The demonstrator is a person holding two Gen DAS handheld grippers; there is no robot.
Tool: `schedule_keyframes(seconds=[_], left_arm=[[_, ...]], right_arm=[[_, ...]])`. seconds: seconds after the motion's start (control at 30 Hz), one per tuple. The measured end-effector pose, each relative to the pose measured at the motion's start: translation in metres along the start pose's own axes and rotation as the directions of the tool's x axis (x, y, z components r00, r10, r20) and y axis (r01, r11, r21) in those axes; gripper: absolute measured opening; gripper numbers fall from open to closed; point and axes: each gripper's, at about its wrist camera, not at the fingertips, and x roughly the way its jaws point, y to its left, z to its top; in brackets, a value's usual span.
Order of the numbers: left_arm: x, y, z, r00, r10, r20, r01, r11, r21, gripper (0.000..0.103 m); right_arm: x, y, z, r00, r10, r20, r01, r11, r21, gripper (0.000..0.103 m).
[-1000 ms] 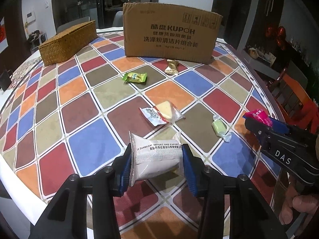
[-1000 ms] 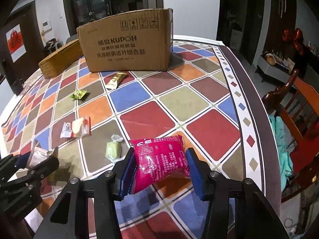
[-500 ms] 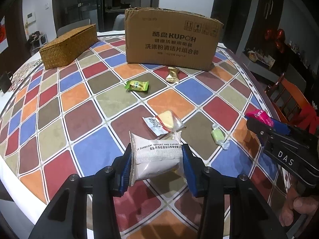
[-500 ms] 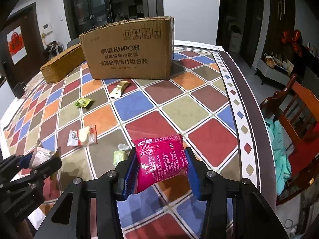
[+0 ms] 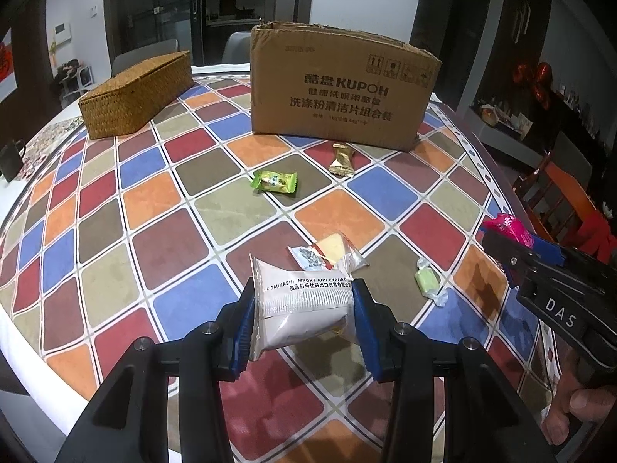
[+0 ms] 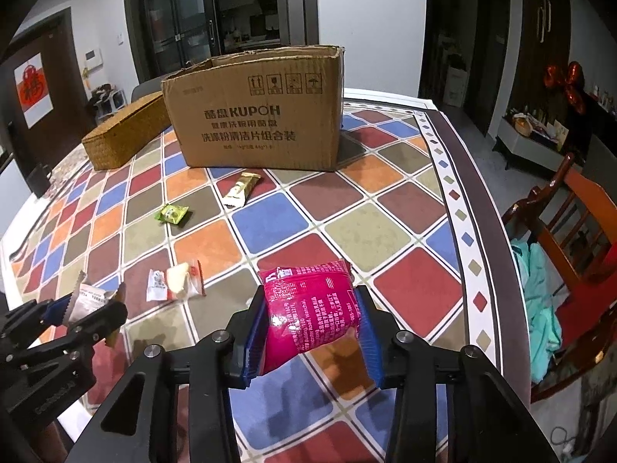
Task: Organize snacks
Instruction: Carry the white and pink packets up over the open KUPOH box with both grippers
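Snacks in small wrappers are spread over a round table covered with a multicoloured checked cloth (image 5: 185,305). A white plastic snack packet with black print (image 5: 304,305) is pinched between the blue pads of the left gripper (image 5: 302,320) and held clear of the cloth. A glossy pink snack packet (image 6: 312,308) is clamped in the right gripper (image 6: 312,332), whose jaws have just been closing further on it.

On the cloth are seen a green candy wrapper (image 5: 274,182), a gold foil sachet (image 5: 342,160), a clear packet with a pale yellow cake (image 5: 327,250) and a light green wrapped sweet (image 5: 428,281).

A brown printed cardboard box (image 5: 339,104) stands at the far side, with a woven rattan box (image 5: 135,94) to its left.
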Motion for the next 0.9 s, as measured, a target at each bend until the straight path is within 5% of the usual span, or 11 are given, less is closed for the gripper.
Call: schedule_keyframes(seconds=[0.9], left_arm=[[-0.01, 0.012, 0.045, 0.999, -0.023, 0.037, 0.023, 1.0, 0.015, 0.045]], right_arm=[[-0.015, 0.016, 0.044, 0.999, -0.016, 0.05, 0.015, 1.0, 0.007, 0.043]])
